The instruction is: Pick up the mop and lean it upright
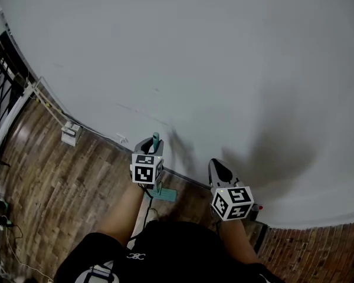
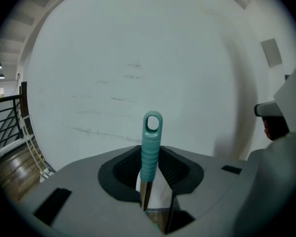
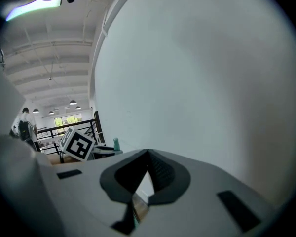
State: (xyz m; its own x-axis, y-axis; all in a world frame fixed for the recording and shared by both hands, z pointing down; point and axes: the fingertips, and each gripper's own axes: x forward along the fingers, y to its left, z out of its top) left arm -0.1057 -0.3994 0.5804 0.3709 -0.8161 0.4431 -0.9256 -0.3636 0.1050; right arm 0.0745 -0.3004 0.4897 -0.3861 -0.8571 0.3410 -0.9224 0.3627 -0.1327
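Observation:
The mop stands nearly upright close to the white wall point(image 1: 212, 58). Its teal grip with a hanging loop point(image 2: 150, 144) sticks up between the jaws of my left gripper point(image 2: 157, 154), above the metal pole point(image 2: 145, 194). Those jaws are shut on the handle just below the grip. In the head view the handle's tip point(image 1: 156, 138) shows above the left gripper point(image 1: 148, 145), and the teal mop head point(image 1: 166, 194) lies on the floor below it. My right gripper point(image 1: 216, 165) is to the right, apart from the mop. Its jaws point(image 3: 148, 154) meet at the tips with nothing between them.
Wooden floor point(image 1: 59, 199) runs along the foot of the wall. A black railing point(image 1: 3, 93) stands at far left. A small white box point(image 1: 71, 133) with a cable sits at the wall's base, and more cables point(image 1: 0, 217) lie at lower left. The person's legs fill the bottom centre.

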